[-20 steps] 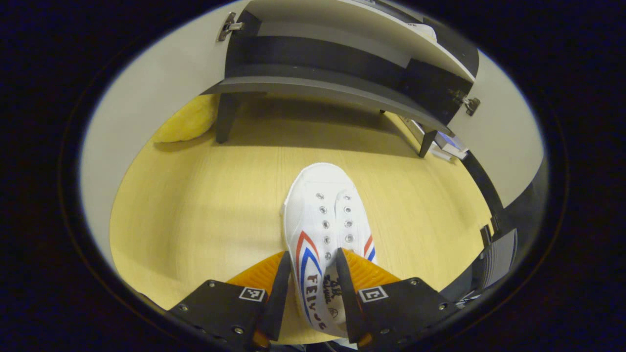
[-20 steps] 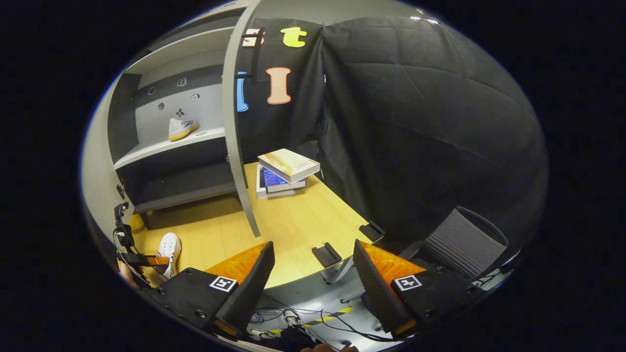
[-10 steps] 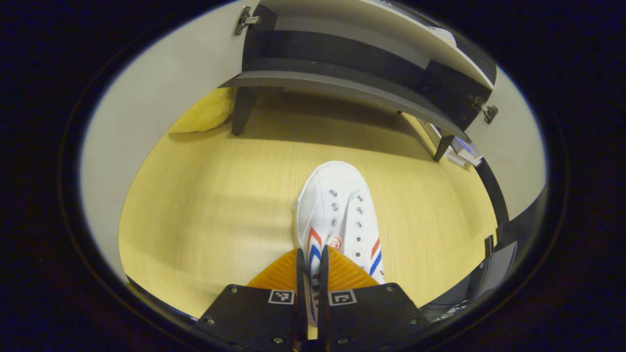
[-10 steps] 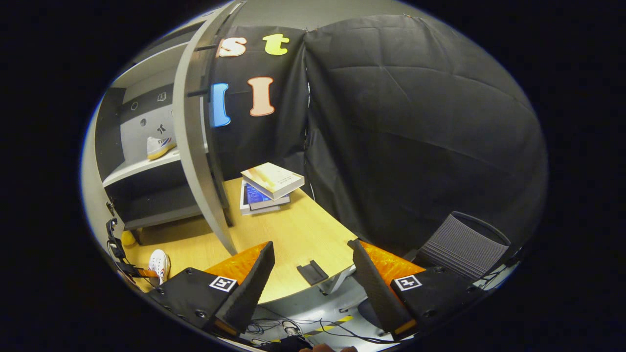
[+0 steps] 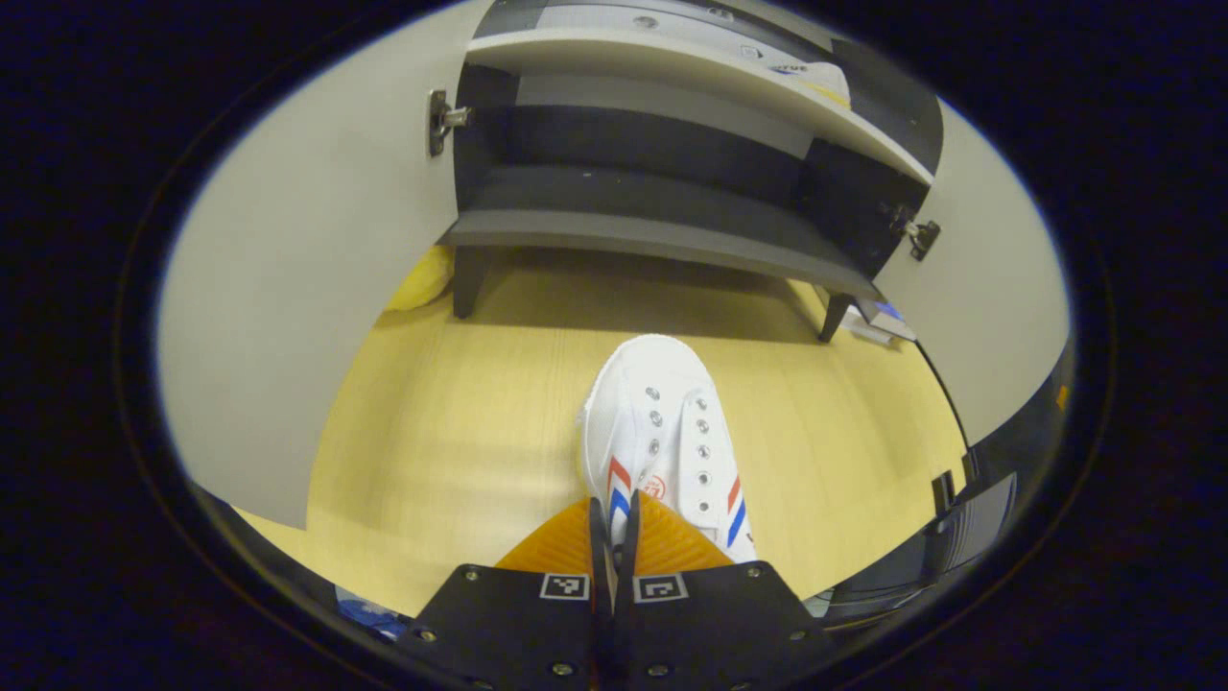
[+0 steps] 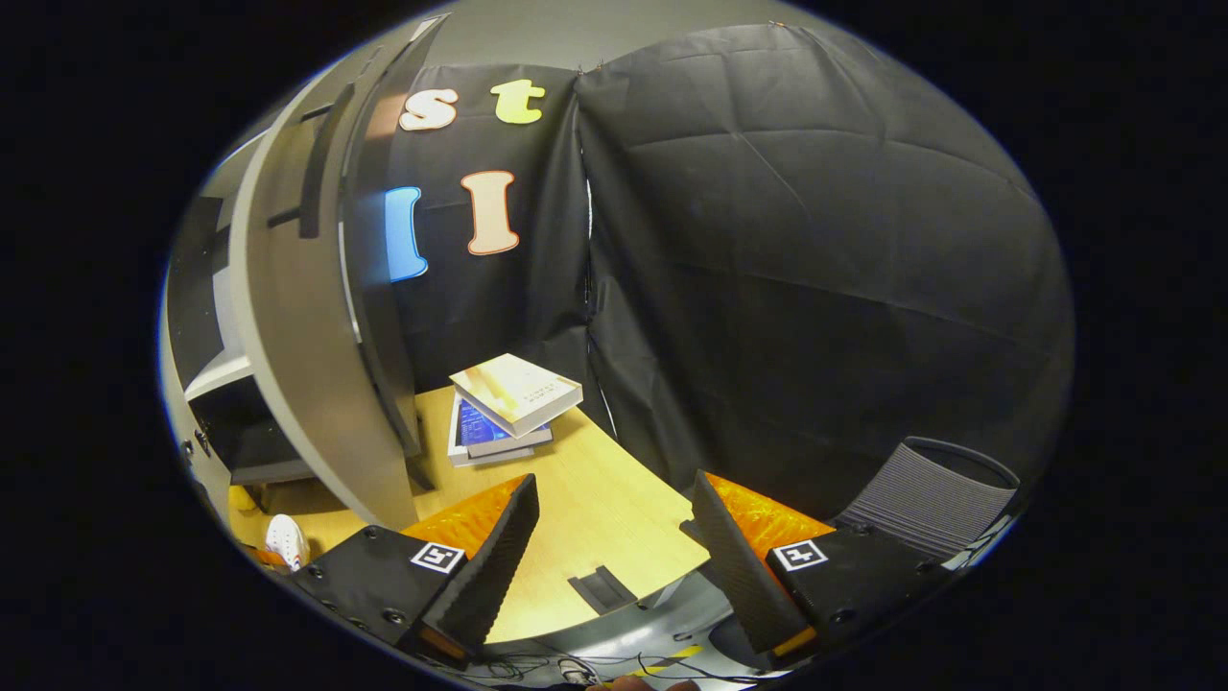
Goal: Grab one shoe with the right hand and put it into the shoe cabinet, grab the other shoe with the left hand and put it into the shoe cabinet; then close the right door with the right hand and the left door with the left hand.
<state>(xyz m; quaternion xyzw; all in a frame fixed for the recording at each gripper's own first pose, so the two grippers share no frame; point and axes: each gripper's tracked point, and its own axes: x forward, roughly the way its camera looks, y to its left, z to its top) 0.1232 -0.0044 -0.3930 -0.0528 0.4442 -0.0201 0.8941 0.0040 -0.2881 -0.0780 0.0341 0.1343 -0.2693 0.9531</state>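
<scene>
A white shoe (image 5: 662,432) with red and blue stripes lies on the wooden table (image 5: 460,451), toe toward the open shoe cabinet (image 5: 662,230). My left gripper (image 5: 614,507) is shut on the shoe's left side wall near the heel. A second white shoe (image 5: 815,79) rests on the cabinet's upper shelf at the right. Both pale doors stand open, the left door (image 5: 297,278) and the right door (image 5: 988,288). My right gripper (image 6: 614,485) is open with nothing between its fingers, off to the right of the right door (image 6: 288,365). The striped shoe (image 6: 286,542) shows small at the lower left.
A stack of books (image 6: 513,398) lies on the table (image 6: 595,518) just right of the cabinet. A yellow object (image 5: 422,280) sits by the cabinet's left leg. A grey chair (image 6: 935,499) stands beyond the table's right edge. A small black fitting (image 6: 600,587) sits near the table's front edge.
My left gripper went from open around the shoe to shut on its side wall. My right gripper swung rightward, so the right door now hides the shelf shoe from it.
</scene>
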